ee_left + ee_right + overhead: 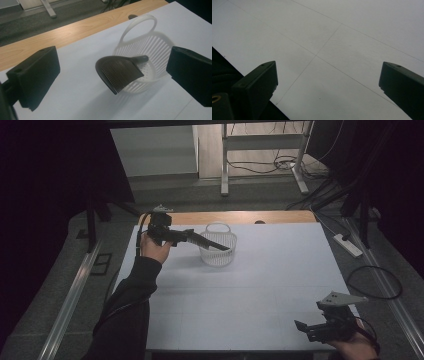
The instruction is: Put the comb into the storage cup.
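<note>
The left gripper [187, 236] hangs spread wide and empty beside the white basket [218, 245], where the black comb [120, 72] leans, handle down inside and teeth over the rim, probably just dropped. The right gripper [312, 327], equally agape, idles over the table's [260, 290] near edge.

The high view looks forward and down from above the person's side, taking in the whole white table [260, 285] from far off. The left gripper view looks along its two spread jaws, close on the white basket [155, 50] and the black comb [120, 71] lying between and just beyond them; the high view shares both. The right gripper view faces down, near bare tabletop between its parted jaws.
</note>
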`<state>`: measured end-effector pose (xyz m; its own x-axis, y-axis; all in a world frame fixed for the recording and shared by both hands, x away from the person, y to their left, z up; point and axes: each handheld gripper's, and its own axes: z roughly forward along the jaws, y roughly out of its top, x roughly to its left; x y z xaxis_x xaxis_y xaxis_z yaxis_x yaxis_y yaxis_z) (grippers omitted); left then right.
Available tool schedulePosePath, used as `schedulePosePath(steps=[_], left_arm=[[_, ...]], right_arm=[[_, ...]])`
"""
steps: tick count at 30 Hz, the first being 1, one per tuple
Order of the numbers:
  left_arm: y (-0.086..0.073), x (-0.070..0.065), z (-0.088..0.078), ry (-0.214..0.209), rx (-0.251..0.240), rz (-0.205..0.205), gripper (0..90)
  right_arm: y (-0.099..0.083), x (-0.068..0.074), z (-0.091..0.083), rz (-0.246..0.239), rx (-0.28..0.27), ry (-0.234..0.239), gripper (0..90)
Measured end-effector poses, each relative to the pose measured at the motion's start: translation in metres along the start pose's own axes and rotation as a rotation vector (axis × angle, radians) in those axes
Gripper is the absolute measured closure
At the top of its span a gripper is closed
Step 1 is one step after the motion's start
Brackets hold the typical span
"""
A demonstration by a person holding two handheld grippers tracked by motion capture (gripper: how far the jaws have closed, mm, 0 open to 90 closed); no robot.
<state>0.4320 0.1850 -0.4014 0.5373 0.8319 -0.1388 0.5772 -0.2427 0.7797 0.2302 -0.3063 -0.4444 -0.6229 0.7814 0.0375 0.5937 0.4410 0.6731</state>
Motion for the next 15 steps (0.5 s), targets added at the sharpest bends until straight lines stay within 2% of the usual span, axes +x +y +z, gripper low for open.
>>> schedulePosePath(steps=[6,10,15], left_arm=[[-0.005,0.002,-0.003,-0.029,-0.013,0.019,0.3],[-0.009,0.005,-0.007,-0.043,-0.015,0.014,0.1],[-0.013,0.009,-0.014,-0.04,-0.043,0.008,0.0]], right_arm=[[0.0,0.0,0.0,-0.001,0.001,0.0,2.4],[0.0,0.0,0.0,0.001,0.001,-0.003,1.9],[0.0,0.0,0.0,0.005,0.001,-0.006,1.2]])
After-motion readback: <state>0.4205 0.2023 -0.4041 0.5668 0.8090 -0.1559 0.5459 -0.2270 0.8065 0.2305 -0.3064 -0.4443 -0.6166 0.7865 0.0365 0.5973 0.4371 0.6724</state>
